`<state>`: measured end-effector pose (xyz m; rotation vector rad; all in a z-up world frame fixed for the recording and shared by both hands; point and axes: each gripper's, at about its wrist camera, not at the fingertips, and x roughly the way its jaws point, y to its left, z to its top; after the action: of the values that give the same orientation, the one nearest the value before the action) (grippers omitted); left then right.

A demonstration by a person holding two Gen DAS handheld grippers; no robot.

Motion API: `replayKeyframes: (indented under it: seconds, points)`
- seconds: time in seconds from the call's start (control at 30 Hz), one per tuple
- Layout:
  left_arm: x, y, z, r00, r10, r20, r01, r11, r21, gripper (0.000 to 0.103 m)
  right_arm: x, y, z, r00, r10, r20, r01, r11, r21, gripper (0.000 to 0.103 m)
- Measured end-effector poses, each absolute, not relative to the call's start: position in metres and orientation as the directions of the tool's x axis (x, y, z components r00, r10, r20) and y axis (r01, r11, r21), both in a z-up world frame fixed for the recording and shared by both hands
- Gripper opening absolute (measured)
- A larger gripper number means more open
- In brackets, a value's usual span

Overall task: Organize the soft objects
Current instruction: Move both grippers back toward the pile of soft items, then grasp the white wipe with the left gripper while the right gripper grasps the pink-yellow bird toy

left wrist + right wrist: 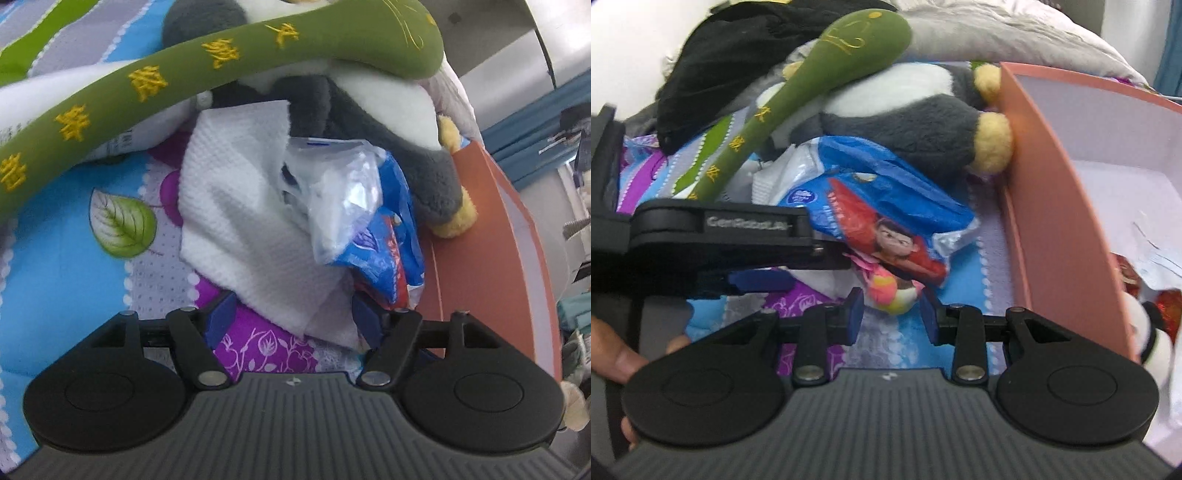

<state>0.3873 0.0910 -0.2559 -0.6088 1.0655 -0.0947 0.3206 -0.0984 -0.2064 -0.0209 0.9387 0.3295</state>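
- My left gripper (291, 321) stands open, its blue pads either side of the lower corner of the white paper towel (251, 221); I judge the pads are not pressing on it.
- My right gripper (891, 314) has a small pink, yellow and white soft toy (892, 291) between its pads; whether they clamp it or only flank it I cannot tell.
- In the left view the blue tissue packet (384, 243) lies at 3 o'clock of the towel, touching it, with the grey plush penguin (369, 122) at 12 and the green embroidered plush stick (207, 70) across the top.
- The pink storage box (1052, 206) stands at 3 o'clock in the right view, the penguin's yellow foot against its wall.
- To do this well, I should take the towel deep between the pads, clear of the floral bedsheet (66, 251), so only the towel lifts.
- The towel overlaps the packet; a slow lift should keep it from dragging.
- The small toy may slip; I should confirm the grip before carrying it over the box wall.
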Motion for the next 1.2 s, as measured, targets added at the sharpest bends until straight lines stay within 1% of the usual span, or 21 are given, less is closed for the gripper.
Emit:
replayKeyframes:
  seconds: [0.07,0.1,0.13,0.17,0.23,0.27,0.3,0.37,0.4,0.5,0.57,0.6,0.67,0.7,0.93,1.0,1.2]
  points:
    - [0.388,0.086,-0.256,0.525,-0.344,-0.778,-0.193,0.842,-0.503,0.074,0.317,-0.098,-0.21,0.572,0.298,-0.764,-0.3,0.943,0.144,0.038]
    - [0.388,0.083,-0.258,0.533,-0.333,-0.778,-0.187,0.85,-0.492,0.072,0.316,-0.097,-0.214,0.583,0.3,-0.755,-0.306,0.942,0.139,0.036]
    - [0.388,0.079,-0.262,0.542,-0.317,-0.778,-0.183,0.86,-0.477,0.072,0.314,-0.097,-0.219,0.59,0.294,-0.752,-0.303,0.944,0.131,0.033]
    - [0.386,0.075,-0.263,0.558,-0.294,-0.776,-0.179,0.87,-0.459,0.069,0.313,-0.098,-0.224,0.594,0.287,-0.752,-0.291,0.948,0.132,0.03]
    - [0.382,0.066,-0.263,0.579,-0.243,-0.778,-0.167,0.899,-0.405,0.059,0.309,-0.101,-0.228,0.613,0.295,-0.733,-0.279,0.949,0.149,0.019]
    - [0.38,0.062,-0.264,0.587,-0.201,-0.784,-0.168,0.917,-0.361,0.045,0.306,-0.1,-0.229,0.628,0.294,-0.72,-0.285,0.949,0.139,0.015]
    - [0.378,0.059,-0.264,0.592,-0.172,-0.788,-0.175,0.926,-0.334,0.029,0.305,-0.101,-0.229,0.637,0.289,-0.714,-0.287,0.949,0.128,0.014]
    - [0.372,0.058,-0.263,0.599,-0.15,-0.787,-0.182,0.931,-0.315,0.013,0.301,-0.103,-0.226,0.641,0.294,-0.709,-0.284,0.949,0.137,0.014]
    - [0.368,0.06,-0.262,0.602,-0.153,-0.784,-0.189,0.926,-0.326,0.011,0.298,-0.104,-0.224,0.644,0.299,-0.704,-0.284,0.948,0.143,0.014]
    - [0.356,0.062,-0.256,0.614,-0.13,-0.779,-0.214,0.922,-0.322,0.01,0.293,-0.105,-0.217,0.665,0.307,-0.681,-0.292,0.946,0.141,0.015]
    - [0.348,0.066,-0.254,0.616,-0.133,-0.776,-0.226,0.914,-0.336,0.01,0.295,-0.107,-0.218,0.667,0.314,-0.676,-0.283,0.946,0.16,0.019]
    - [0.344,0.068,-0.253,0.618,-0.135,-0.774,-0.229,0.911,-0.342,0.01,0.297,-0.108,-0.22,0.665,0.313,-0.678,-0.276,0.947,0.167,0.022]
    - [0.335,0.075,-0.252,0.619,-0.131,-0.775,-0.242,0.907,-0.346,0.01,0.3,-0.109,-0.223,0.667,0.288,-0.687,-0.25,0.955,0.158,0.037]
    - [0.334,0.079,-0.251,0.618,-0.133,-0.775,-0.248,0.902,-0.353,0.01,0.302,-0.109,-0.225,0.668,0.282,-0.689,-0.243,0.957,0.156,0.038]
    - [0.321,0.09,-0.246,0.627,-0.148,-0.765,-0.268,0.88,-0.391,0.01,0.322,-0.109,-0.234,0.653,0.313,-0.689,-0.247,0.949,0.197,0.041]
    - [0.316,0.091,-0.241,0.631,-0.145,-0.762,-0.267,0.882,-0.388,0.01,0.325,-0.106,-0.233,0.649,0.331,-0.686,-0.258,0.943,0.211,0.04]
    - [0.293,0.096,-0.227,0.653,-0.148,-0.743,-0.272,0.869,-0.413,0.01,0.314,-0.103,-0.221,0.649,0.337,-0.682,-0.297,0.938,0.181,0.039]
